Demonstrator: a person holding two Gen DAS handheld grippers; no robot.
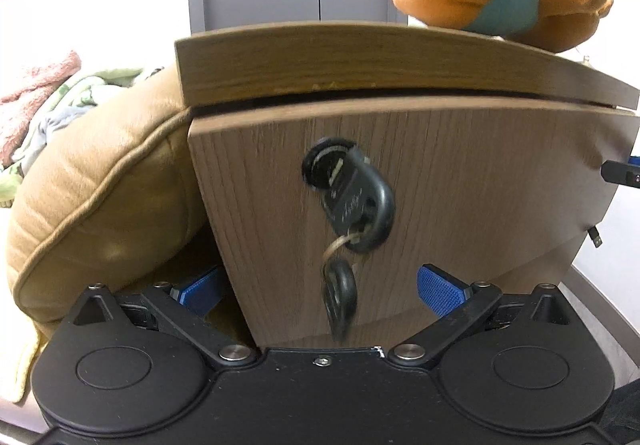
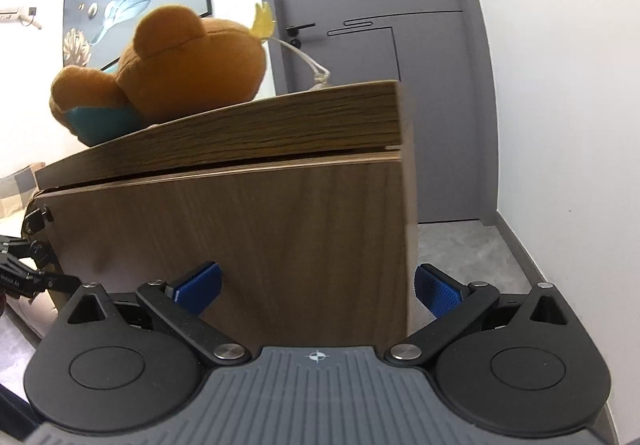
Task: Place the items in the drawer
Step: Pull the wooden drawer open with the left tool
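A wooden cabinet (image 1: pixel 460 181) fills both wrist views, its thick top slab (image 2: pixel 256 129) overhanging the closed drawer front (image 2: pixel 240 237). A tan leather cushion (image 1: pixel 100 181) presses against the cabinet's left side. An orange plush toy (image 2: pixel 168 65) with a teal band lies on the top slab, near its front edge. The left gripper (image 1: pixel 320 285) and the right gripper (image 2: pixel 318 285) both face the drawer front with jaws spread apart, holding nothing. A black key (image 1: pixel 356 197) sits in the drawer lock, a second key (image 1: pixel 340 295) dangling below it.
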